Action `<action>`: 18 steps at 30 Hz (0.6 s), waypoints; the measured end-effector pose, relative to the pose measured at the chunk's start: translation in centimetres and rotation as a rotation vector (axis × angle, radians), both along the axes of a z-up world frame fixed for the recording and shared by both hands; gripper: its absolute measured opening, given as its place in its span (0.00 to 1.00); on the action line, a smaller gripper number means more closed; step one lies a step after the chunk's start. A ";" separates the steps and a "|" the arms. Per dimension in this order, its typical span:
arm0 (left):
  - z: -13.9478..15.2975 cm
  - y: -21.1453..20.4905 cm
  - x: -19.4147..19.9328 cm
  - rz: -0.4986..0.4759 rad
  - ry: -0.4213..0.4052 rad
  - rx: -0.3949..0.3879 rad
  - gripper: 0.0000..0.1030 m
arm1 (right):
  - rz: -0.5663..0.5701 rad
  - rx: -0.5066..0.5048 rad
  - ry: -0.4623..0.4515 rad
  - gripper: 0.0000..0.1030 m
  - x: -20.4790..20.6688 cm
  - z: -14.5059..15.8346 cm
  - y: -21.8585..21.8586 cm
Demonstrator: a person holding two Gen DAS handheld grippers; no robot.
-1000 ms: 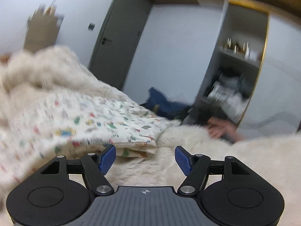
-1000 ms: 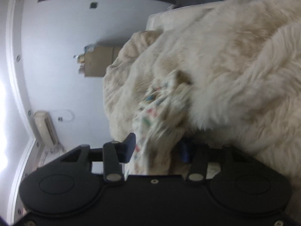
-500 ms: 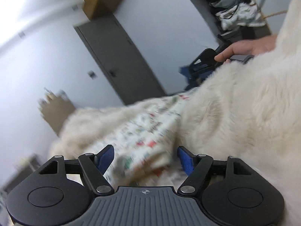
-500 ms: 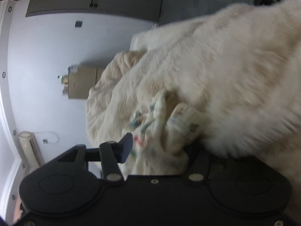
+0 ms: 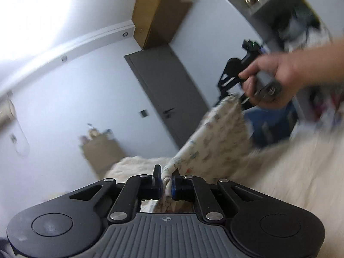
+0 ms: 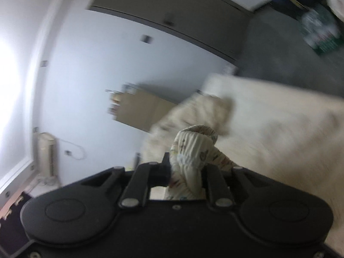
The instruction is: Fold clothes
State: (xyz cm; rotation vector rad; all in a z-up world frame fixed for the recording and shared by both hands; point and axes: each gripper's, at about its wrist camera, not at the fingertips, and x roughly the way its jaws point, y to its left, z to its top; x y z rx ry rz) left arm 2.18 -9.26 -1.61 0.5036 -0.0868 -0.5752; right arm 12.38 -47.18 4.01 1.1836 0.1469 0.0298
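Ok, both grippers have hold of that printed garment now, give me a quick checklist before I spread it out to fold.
1. Left gripper pinching the printed garment: ok, fabric between the pads.
2. Right gripper, jaws closing, cloth bunched between them: ok.
3. Garment lifted off the fluffy blanket: ok at the right-hand end; lower edge cannot tell.
4. Cloth hanging flat between the grippers: not ok, bunched.
5. Which corners are held: cannot tell.

A home bedroom: fluffy cream bedding (image 5: 290, 172), grey door (image 5: 169, 94), cluttered shelves (image 5: 286, 6).
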 end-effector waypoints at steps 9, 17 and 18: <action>-2.4 -5.1 -2.4 -0.227 0.157 0.194 0.00 | 0.023 -0.092 0.385 0.23 -5.5 -9.2 -6.9; -1.9 -5.3 -2.4 -0.145 0.114 0.262 0.42 | -0.149 0.027 0.375 0.54 -11.5 -13.1 -12.3; -1.8 -4.8 -1.6 -0.118 0.136 0.276 0.43 | -0.163 0.059 0.347 0.54 -12.2 -12.7 -13.2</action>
